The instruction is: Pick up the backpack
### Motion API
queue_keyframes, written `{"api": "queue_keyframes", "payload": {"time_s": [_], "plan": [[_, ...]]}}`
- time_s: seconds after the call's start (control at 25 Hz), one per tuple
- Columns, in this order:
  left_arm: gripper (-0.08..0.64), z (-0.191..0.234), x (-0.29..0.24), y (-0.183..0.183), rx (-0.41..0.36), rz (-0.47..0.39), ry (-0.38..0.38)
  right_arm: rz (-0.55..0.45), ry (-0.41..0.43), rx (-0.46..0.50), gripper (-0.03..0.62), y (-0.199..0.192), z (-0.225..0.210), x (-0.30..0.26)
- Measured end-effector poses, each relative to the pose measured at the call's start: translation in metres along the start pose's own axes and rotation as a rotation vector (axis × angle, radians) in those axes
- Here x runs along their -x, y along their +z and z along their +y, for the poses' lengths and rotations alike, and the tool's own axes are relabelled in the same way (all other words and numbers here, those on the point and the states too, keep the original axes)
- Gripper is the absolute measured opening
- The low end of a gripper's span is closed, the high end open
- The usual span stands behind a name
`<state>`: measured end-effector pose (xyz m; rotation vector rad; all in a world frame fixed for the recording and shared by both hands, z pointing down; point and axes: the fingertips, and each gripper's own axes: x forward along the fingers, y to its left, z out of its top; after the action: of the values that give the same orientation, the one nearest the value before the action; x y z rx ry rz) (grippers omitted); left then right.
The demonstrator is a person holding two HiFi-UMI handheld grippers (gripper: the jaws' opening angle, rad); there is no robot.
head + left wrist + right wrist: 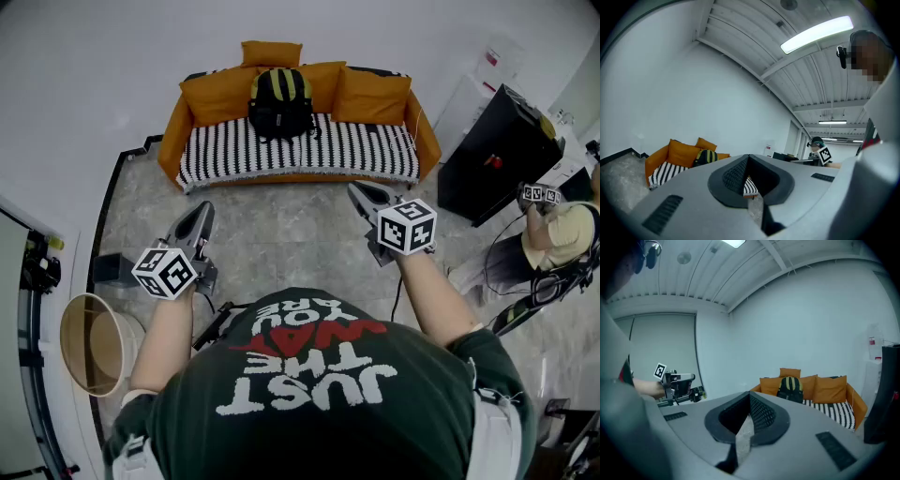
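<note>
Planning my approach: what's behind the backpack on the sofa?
Orange cushions stand behind the backpack on the sofa. Whatever lies between backpack and cushions is covered.

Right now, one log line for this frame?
phase: pre-grasp | backpack: upright on sofa, against cushions | left gripper: shut, empty | right gripper: shut, empty | contact: none

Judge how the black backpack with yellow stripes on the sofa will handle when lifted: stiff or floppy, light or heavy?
The black fabric backpack with yellow stripes stands upright, propped against the orange cushions, so it is probably soft and may slump once lifted. Its rounded, filled-out body suggests some contents, so likely moderate weight rather than empty.
</note>
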<state>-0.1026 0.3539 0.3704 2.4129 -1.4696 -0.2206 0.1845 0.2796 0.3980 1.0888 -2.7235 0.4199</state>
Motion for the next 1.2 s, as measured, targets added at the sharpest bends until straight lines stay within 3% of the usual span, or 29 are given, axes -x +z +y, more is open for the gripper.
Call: {"api": "queue_keyframes", "payload": {"time_s": [0.64, 1.2], "plan": [[0.011, -0.014, -0.025, 0.003, -0.006, 0.003, -0.011, -0.002, 0.016, -0.042, 0.028, -0.003, -0.02, 0.005], [0.011, -0.059, -0.079, 0.005, -0.02, -0.015, 0.036, -0.019, 0.043, -0.033, 0.028, 0.01, -0.091, 0.04]]}}
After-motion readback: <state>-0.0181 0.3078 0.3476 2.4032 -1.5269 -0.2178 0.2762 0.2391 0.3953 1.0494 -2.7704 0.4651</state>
